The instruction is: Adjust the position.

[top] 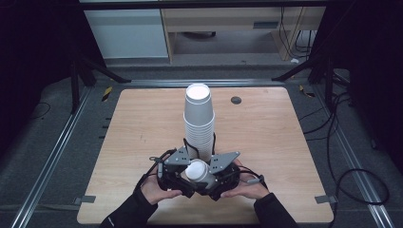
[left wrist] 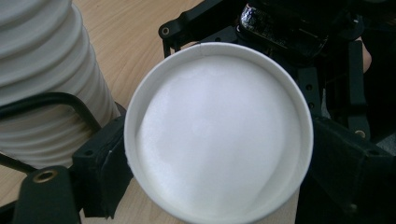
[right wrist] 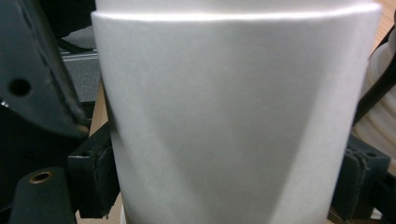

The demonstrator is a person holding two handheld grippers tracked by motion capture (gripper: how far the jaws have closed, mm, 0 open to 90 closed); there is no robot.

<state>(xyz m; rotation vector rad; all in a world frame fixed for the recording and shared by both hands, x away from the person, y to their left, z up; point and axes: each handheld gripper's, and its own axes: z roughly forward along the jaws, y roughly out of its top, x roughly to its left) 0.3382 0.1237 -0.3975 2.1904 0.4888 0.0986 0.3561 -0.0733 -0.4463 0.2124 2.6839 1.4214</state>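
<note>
Sitting under everything, wooden table (top: 142,123), largest item. Tall stack (top: 199,124) of white paper cups stands upright near table centre. Single cup (top: 198,172) held just in front of stack at near edge, tipped with mouth toward left tool. Left tool (top: 177,175) clamps cup, pads (left wrist: 100,170) pressed on both sides of rim. Right tool (top: 219,176) also closed on cup wall, pads (right wrist: 93,179) touching either side. Small dark disc (top: 236,100) on table far right of stack.
</note>
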